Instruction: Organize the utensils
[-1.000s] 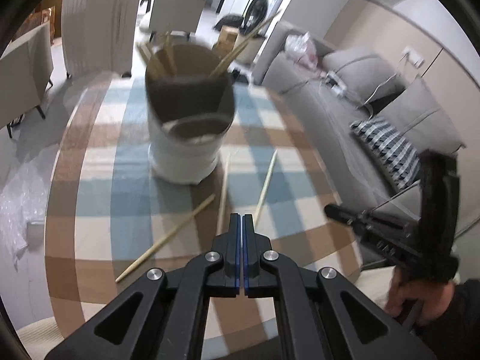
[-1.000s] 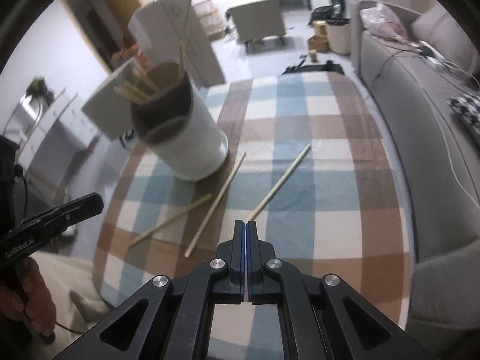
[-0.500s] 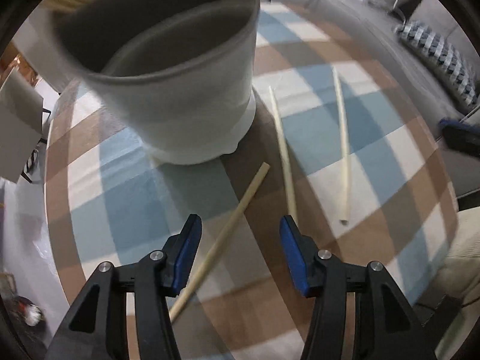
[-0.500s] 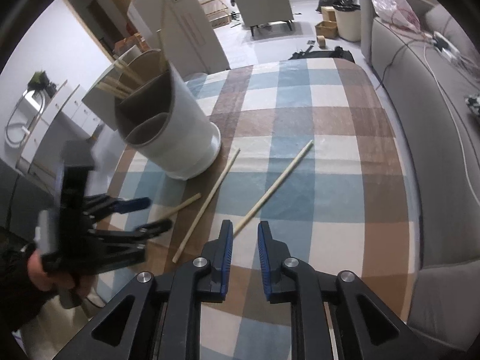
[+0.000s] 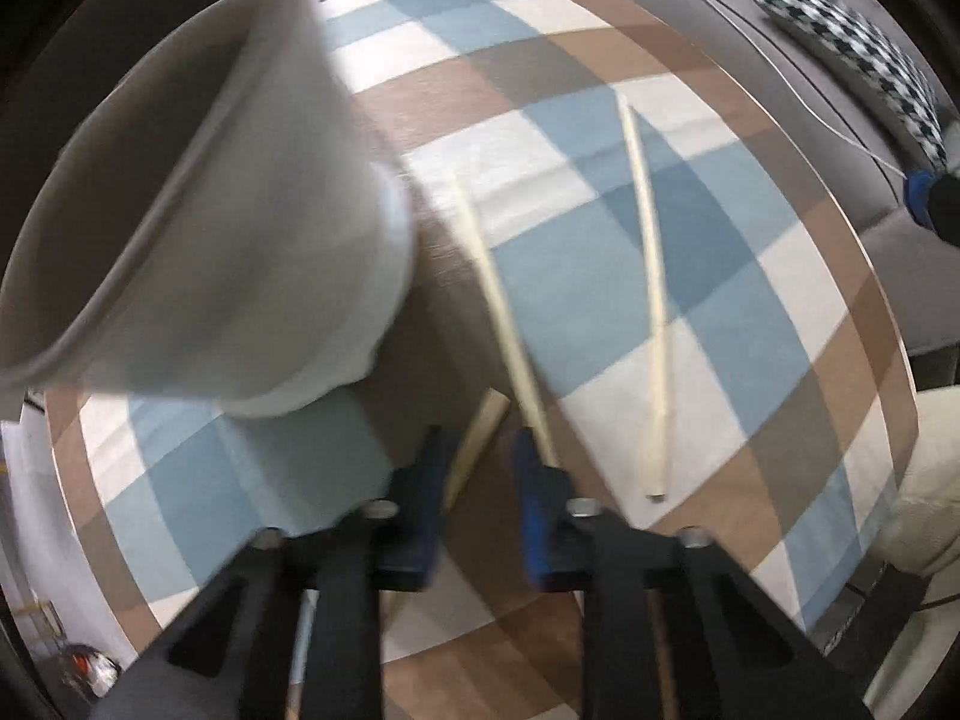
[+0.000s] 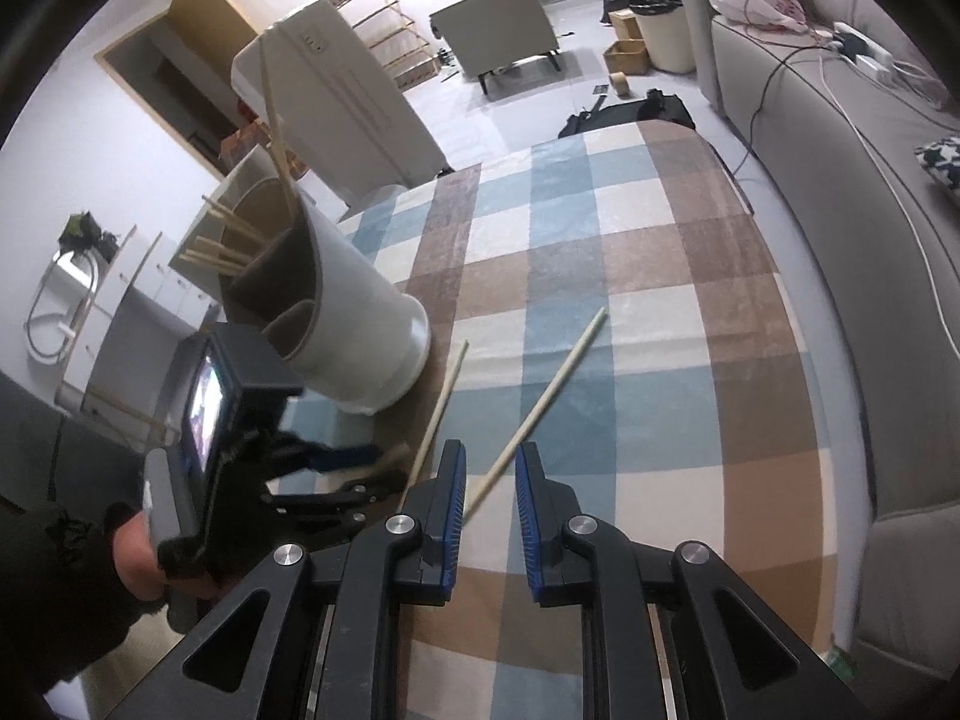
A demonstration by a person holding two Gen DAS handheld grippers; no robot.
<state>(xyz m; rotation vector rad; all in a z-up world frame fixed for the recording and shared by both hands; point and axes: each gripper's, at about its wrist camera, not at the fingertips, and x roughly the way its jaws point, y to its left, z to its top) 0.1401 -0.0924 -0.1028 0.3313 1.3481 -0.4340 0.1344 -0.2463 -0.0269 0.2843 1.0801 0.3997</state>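
Note:
A white utensil holder (image 6: 360,324) with grey dividers holds several chopsticks on the checked tablecloth (image 6: 690,360). It fills the left of the left wrist view as a blurred holder (image 5: 240,240). Three loose chopsticks lie beside it. The left chopstick (image 5: 477,438) lies between the jaws of my left gripper (image 5: 480,474), which points steeply down; the jaws are closing, with a thin gap still showing. The middle chopstick (image 5: 498,312) runs past the right pad. My right gripper (image 6: 489,480) stands slightly open over the near end of the right chopstick (image 6: 552,384), its pads apart from it.
A grey sofa (image 6: 870,240) with a patterned pillow (image 5: 852,30) runs along the table's right side. A white cabinet (image 6: 336,108) and a chair (image 6: 498,24) stand beyond the far edge. A person's hand (image 6: 132,546) holds the left gripper at the table's left edge.
My left gripper came down beside the holder, opened wide, then narrowed around the left chopstick. My right gripper opened a little and moved forward over the right chopstick's near end.

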